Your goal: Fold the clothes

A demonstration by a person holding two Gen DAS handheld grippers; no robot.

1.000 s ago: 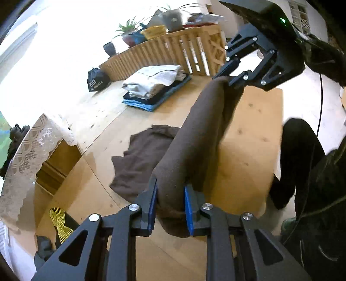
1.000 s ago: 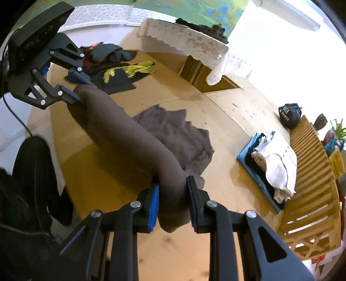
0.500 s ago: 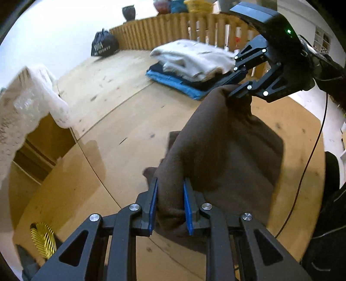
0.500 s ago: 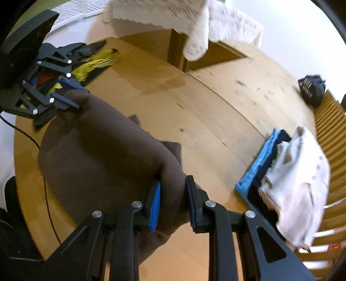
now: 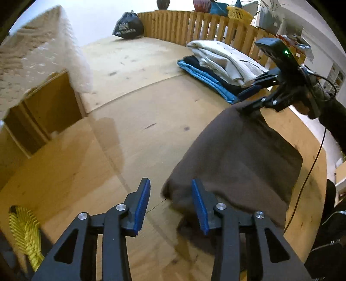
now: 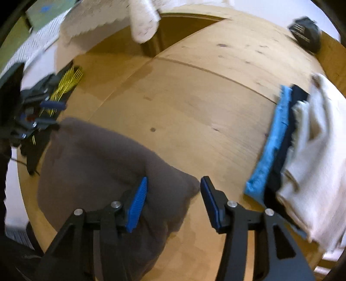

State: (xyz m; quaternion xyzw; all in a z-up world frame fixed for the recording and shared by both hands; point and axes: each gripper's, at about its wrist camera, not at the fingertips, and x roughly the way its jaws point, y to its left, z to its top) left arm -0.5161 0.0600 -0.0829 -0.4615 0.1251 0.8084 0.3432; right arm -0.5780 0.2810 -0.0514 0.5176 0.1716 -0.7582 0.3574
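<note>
Both my grippers wide open, nothing pinched. Left gripper [image 5: 170, 204] hangs over near corner of brown garment [image 5: 233, 155], right gripper [image 6: 173, 203] over its other corner. Garment lies flat on wooden table [image 5: 140, 112], near folded pile [image 5: 218, 64].

One brown garment [image 5: 235, 155], one folded stack [image 5: 218, 64], two claws [image 5: 170, 203], one black bag [image 5: 128, 29]

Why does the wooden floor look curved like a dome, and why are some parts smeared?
In both wrist views a fisheye lens bends the wooden floor and darkens the corners. In the right wrist view, motion blur smears the stack of folded clothes and the lace cloth. In the left wrist view, the brown garment is blurred at its near edge.
</note>
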